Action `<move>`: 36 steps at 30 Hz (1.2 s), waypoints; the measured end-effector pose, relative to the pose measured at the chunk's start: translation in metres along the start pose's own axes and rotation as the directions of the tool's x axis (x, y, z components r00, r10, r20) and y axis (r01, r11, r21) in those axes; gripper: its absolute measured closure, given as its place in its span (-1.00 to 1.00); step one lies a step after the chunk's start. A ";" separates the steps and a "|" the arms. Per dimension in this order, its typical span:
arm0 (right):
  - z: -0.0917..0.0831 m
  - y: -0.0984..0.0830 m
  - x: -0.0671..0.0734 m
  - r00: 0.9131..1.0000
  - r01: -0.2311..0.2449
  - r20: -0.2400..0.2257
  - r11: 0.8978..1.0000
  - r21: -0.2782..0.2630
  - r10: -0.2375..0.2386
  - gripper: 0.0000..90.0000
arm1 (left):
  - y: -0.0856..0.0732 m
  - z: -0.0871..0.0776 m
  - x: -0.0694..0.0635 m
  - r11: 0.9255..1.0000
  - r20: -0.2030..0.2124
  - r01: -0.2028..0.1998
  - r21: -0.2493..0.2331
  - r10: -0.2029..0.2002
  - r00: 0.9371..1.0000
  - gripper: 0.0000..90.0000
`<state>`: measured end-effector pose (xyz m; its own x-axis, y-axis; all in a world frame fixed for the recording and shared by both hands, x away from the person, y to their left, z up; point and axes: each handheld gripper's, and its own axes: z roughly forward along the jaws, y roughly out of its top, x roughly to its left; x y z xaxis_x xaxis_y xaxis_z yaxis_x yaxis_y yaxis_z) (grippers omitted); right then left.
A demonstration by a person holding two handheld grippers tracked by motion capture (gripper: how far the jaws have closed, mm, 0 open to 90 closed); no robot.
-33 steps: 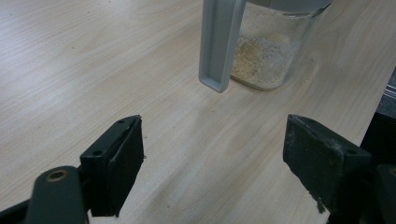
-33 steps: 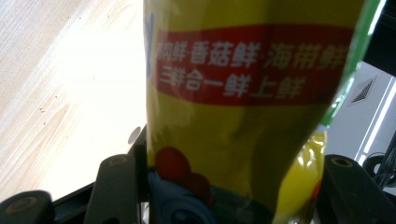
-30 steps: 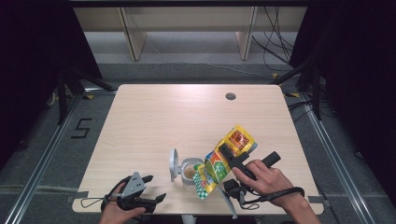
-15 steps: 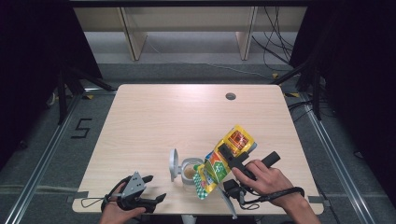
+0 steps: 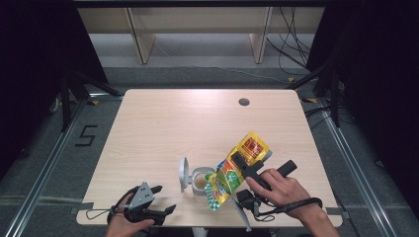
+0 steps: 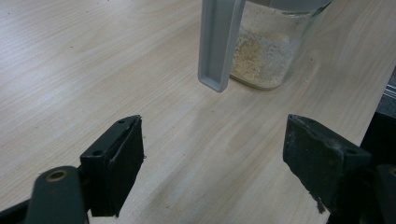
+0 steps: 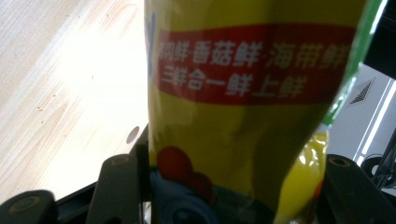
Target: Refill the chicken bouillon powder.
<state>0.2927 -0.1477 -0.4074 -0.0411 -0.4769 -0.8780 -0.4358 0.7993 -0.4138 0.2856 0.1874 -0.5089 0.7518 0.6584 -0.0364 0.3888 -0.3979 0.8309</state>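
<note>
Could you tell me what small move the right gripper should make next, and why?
Probably tip the yellow bag a little further. The right gripper grips it, tilted mouth-down over the open glass jar, which holds only a shallow layer of powder.

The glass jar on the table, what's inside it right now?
The glass jar holds a low layer of pale, beige powder or granules. In the high view, the tilted yellow pouch in the right gripper covers part of its mouth.

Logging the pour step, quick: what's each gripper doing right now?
Left gripper: jaws open, holding nothing, short of the glass jar.
Right gripper: jaws shut on the yellow seasoning pouch, tilted over the jar.
</note>
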 end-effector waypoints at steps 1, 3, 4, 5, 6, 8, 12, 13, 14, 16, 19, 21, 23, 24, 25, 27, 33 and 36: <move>0.000 0.000 0.000 1.000 -0.001 -0.003 1.000 0.002 0.001 0.06 | 0.000 0.001 0.000 1.000 -0.001 0.006 -0.009 -0.006 1.000 -0.56; 0.000 0.000 0.000 1.000 -0.005 -0.002 1.000 -0.001 0.005 0.06 | 0.000 0.001 0.000 1.000 -0.002 0.003 -0.009 -0.003 1.000 -0.56; 0.000 0.000 0.000 1.000 -0.005 -0.002 1.000 -0.001 0.005 0.06 | 0.000 0.001 0.000 1.000 -0.002 0.003 -0.009 -0.003 1.000 -0.56; 0.000 0.000 0.000 1.000 -0.004 -0.002 1.000 -0.001 0.004 0.06 | 0.000 0.000 0.001 1.000 -0.009 -0.020 -0.002 0.020 1.000 -0.56; 0.000 0.000 0.000 1.000 -0.004 -0.002 1.000 -0.001 0.004 0.06 | 0.000 0.000 0.001 1.000 -0.009 -0.020 -0.002 0.020 1.000 -0.56; 0.001 0.000 -0.001 1.000 0.012 -0.002 1.000 -0.011 -0.012 0.06 | 0.001 -0.001 0.003 0.999 -0.005 -0.039 0.015 0.040 0.999 -0.56; 0.000 0.000 0.000 1.000 -0.004 -0.002 1.000 -0.002 0.004 0.06 | 0.001 -0.002 0.003 0.999 -0.001 -0.041 0.016 0.041 0.999 -0.56; 0.000 0.000 0.000 1.000 -0.004 -0.002 1.000 -0.001 0.004 0.06 | 0.001 -0.001 0.003 0.999 -0.004 -0.033 0.005 0.033 0.999 -0.56; 0.000 0.000 0.000 1.000 -0.004 -0.002 1.000 -0.001 0.004 0.06 | 0.001 -0.001 0.003 0.999 -0.004 -0.033 0.005 0.033 0.999 -0.56; -0.001 -0.001 0.000 1.000 -0.012 0.001 1.000 0.005 0.012 0.06 | 0.001 -0.001 0.003 0.999 0.001 -0.035 0.010 0.035 0.999 -0.56; -0.001 -0.001 0.000 1.000 -0.014 0.001 1.000 0.004 0.014 0.06 | 0.001 -0.001 0.002 0.999 0.002 -0.031 0.007 0.031 1.000 -0.56; -0.001 -0.001 0.000 1.000 -0.015 0.004 1.000 0.004 0.015 0.06 | 0.001 -0.001 0.003 0.999 -0.004 -0.041 0.016 0.041 0.999 -0.56; -0.001 0.000 0.000 1.000 -0.021 0.003 1.000 0.000 0.021 0.06 | 0.001 -0.001 0.003 0.999 0.002 -0.031 0.007 0.031 1.000 -0.56; -0.001 0.000 0.000 1.000 -0.021 0.003 1.000 0.000 0.021 0.06 | 0.001 -0.001 0.003 0.999 0.002 -0.031 0.007 0.031 1.000 -0.56; 0.000 0.000 -0.001 1.000 -0.009 0.005 1.000 -0.003 0.009 0.06 | 0.001 -0.002 0.003 0.999 -0.003 -0.039 0.011 0.039 0.999 -0.56; 0.000 0.000 -0.001 1.000 -0.008 0.003 1.000 -0.004 0.008 0.07 | 0.001 -0.001 0.003 0.999 -0.003 -0.034 0.006 0.034 0.999 -0.56; 0.000 0.000 -0.001 1.000 -0.002 0.003 1.000 -0.004 0.002 0.07 | 0.000 -0.001 0.002 1.000 -0.005 -0.015 0.012 0.015 1.000 -0.56; -0.001 0.000 -0.001 1.000 -0.005 0.006 1.000 -0.004 0.005 0.07 | 0.000 -0.001 0.002 1.000 -0.006 -0.015 0.013 0.015 1.000 -0.56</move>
<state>0.2921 -0.1478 -0.4065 -0.0379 -0.4710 -0.8813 -0.4392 0.8001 -0.4087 0.2865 0.1894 -0.5078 0.7545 0.6559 -0.0209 0.3844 -0.4159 0.8242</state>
